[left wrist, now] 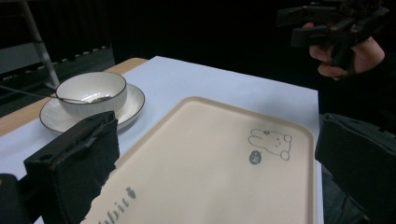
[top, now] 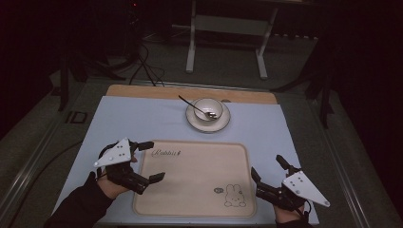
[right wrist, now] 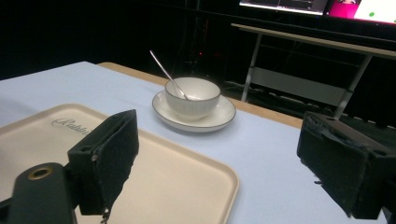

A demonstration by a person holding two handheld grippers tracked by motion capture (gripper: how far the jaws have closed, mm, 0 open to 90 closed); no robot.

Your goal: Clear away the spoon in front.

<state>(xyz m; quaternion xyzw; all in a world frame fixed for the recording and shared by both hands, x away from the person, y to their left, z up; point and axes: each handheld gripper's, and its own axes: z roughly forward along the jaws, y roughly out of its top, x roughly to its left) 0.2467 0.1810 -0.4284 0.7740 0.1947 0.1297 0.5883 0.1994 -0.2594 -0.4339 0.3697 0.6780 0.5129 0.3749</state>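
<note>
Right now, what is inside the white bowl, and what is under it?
A spoon rests in the bowl, its handle leaning out over the rim. The bowl stands on a white saucer. The saucer's centre is covered by the bowl, so nothing there can be checked.

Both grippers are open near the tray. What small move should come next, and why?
Probably bring the right gripper forward toward the plate: it carries the bowl and spoon beyond the bare tray, and both grippers hold nothing.

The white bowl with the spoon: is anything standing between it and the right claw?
Nothing visible stands between them. The open right claw hovers at the beige rabbit-print tray's right edge; only bare pale blue tablecloth lies toward the white bowl on its saucer.
</note>
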